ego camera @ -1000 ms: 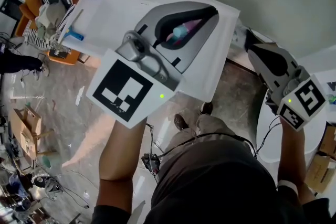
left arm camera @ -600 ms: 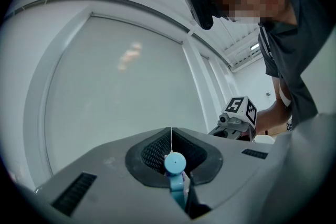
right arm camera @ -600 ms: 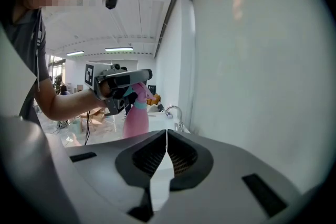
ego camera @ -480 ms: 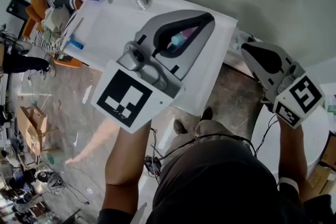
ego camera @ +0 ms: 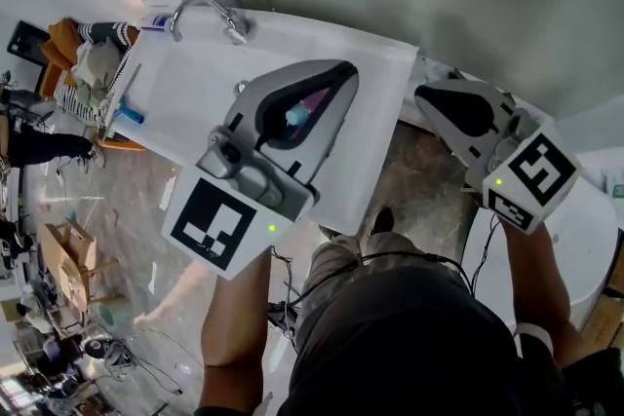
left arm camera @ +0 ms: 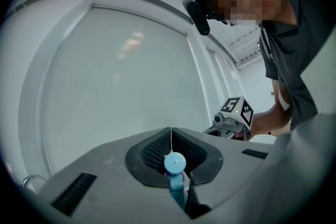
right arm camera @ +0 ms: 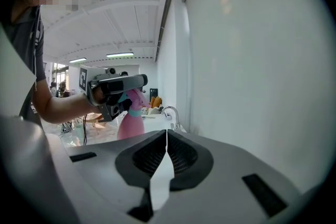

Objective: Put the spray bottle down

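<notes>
left hand-held gripper (ego camera: 336,78) clamps the spray bottle (ego camera: 298,112), not yet set on the desk (ego camera: 185,83) beneath; right hand-held gripper (ego camera: 429,100) closed, empty.

Smooth plastic spray bottle (right arm camera: 130,122); shiny metal faucet (ego camera: 234,29).

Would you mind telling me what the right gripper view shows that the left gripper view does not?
Only the right gripper view shows the spray bottle from the side, its pink body hanging below the left tongs, with a faucet behind. Only the left gripper view shows the bottle's blue tip end-on between the closed left tongs, and the right tongs from outside. Both show the pale wall and the person bending over.
</notes>
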The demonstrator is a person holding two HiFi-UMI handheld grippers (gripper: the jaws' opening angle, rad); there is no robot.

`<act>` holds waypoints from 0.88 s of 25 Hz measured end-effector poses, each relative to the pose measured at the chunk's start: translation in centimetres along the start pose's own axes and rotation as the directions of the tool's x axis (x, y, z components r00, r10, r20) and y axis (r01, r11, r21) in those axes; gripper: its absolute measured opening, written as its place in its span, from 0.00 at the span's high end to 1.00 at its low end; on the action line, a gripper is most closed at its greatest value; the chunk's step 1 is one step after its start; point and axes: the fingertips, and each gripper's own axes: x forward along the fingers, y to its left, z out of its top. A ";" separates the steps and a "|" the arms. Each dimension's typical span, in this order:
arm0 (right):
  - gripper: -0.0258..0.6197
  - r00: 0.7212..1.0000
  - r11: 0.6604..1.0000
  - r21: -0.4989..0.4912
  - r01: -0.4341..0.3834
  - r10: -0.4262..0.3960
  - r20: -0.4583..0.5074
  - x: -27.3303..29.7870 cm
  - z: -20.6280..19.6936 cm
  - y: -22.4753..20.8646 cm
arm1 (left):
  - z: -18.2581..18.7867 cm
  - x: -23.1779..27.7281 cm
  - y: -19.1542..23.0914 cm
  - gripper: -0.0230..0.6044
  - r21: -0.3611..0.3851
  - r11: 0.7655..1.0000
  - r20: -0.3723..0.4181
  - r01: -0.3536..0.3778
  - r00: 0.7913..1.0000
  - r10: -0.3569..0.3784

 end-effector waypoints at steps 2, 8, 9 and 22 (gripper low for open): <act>0.95 1.000 1.000 0.005 0.009 -0.009 -0.013 1.4 0.2 -0.2 | -0.6 -0.5 1.5 0.95 -0.014 1.000 -0.001 0.004 1.000 -0.004; 0.95 0.998 0.998 0.024 0.062 -0.061 -0.024 1.8 0.0 -0.1 | -1.7 -0.8 2.6 0.95 -0.035 0.999 0.015 0.041 0.999 -0.040; 0.95 0.997 0.997 0.024 0.072 -0.071 -0.025 1.6 0.0 -0.1 | -1.7 -0.8 2.6 0.95 -0.038 0.998 0.019 0.046 0.999 -0.045; 0.95 0.981 0.982 0.027 0.188 -0.187 -0.046 5.1 1.2 0.1 | -3.0 -1.9 7.0 0.95 -0.068 0.988 0.069 0.140 0.988 -0.135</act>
